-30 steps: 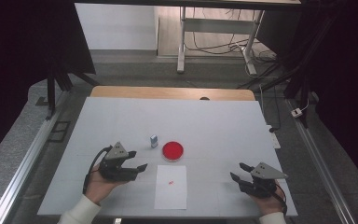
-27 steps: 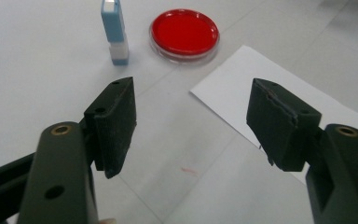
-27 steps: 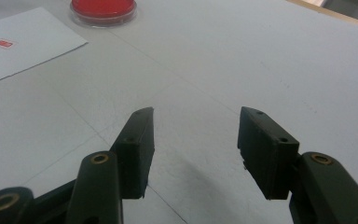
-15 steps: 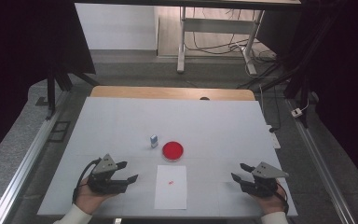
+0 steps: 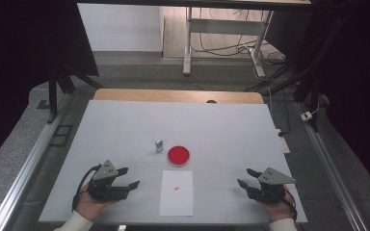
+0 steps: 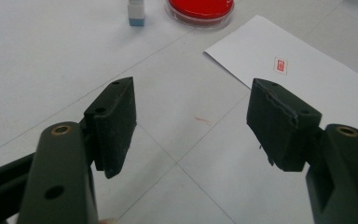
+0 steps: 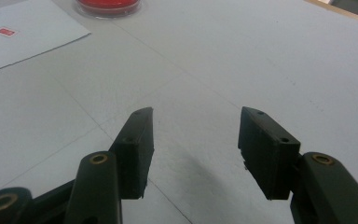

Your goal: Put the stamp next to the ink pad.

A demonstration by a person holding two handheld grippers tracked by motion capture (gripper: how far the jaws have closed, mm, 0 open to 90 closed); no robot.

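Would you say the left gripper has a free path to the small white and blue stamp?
Probably yes: the left gripper is open, with bare white table between it and the stamp.

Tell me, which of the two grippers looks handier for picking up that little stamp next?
Probably the left hand-held gripper. It sits open on the same side of the paper as the small stamp, with bare table between them. The right hand-held gripper, also open, would have to cross past the red dish.

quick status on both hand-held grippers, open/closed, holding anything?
Left hand-held gripper: open, holding nothing, jaws apart above the table.
Right hand-held gripper: open, holding nothing.
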